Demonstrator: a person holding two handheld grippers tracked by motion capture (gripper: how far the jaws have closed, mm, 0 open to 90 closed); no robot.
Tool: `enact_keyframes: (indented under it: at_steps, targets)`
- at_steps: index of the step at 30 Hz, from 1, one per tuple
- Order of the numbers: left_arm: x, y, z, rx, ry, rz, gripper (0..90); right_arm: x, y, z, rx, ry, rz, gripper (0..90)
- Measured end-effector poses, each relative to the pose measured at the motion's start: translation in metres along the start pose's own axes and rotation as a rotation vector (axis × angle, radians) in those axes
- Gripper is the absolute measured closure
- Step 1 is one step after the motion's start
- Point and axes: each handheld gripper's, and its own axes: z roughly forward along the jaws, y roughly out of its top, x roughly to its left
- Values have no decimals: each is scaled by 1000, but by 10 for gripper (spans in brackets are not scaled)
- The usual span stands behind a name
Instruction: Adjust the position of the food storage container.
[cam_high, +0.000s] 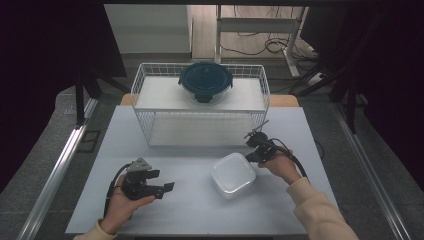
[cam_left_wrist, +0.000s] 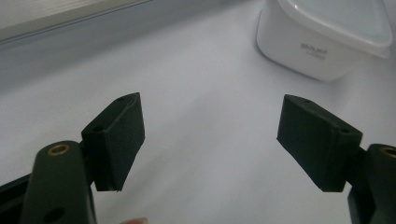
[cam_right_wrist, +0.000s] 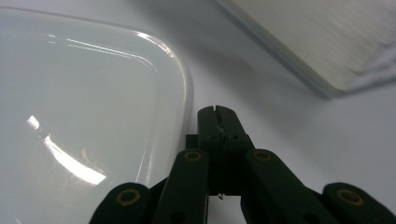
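In the right claw's own view, the white lidded container (cam_right_wrist: 84, 116) runs off the left and bottom edges, so we see just one rounded corner of its glossy lid. The right claw (cam_right_wrist: 218, 116) has its jaws pressed together with nothing between them, the tip just beside that corner; we cannot tell whether it touches. The pale slab at the upper right of that frame is blurred, and we cannot make out what it is.

In the left claw's own view, the left claw (cam_left_wrist: 210, 135) stands wide open over bare tabletop (cam_left_wrist: 205, 84), holding nothing. The container (cam_left_wrist: 322, 37) sits at the upper right there, cut by the top and right edges, with small grey lettering on its wall too faint to read.

The high view gives us the layout that the close views lack. The container (cam_high: 233, 175) lies right of centre in the lower half, between the two hands. The left claw (cam_high: 167, 186) is at the lower left, well apart from it, and the right claw (cam_high: 250, 159) is at its upper right corner. Behind, at upper centre, a white wire rack (cam_high: 145, 95) carries a round bowl with a dark lid (cam_high: 205, 81) on its top shelf. The surroundings are dark and hard to read.
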Motion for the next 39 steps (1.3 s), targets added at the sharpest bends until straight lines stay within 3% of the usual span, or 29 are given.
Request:
enact_keyframes:
  at_steps: [14,21,26,30,39]
  targets:
    - [1,-1,-1,0,2,0,227,54,24,16,3,66,-136,897]
    - [2,-1,-1,-2,3,-5,228,68,28,21,-4,89,-169,897]
    - [3,-1,-2,-3,5,-5,229,64,27,18,-11,51,-169,896]
    - [3,-1,-2,-6,7,-8,229,51,18,1,-61,57,-119,896]
    - [2,0,1,6,11,-4,234,29,-33,-36,-167,28,-19,893]
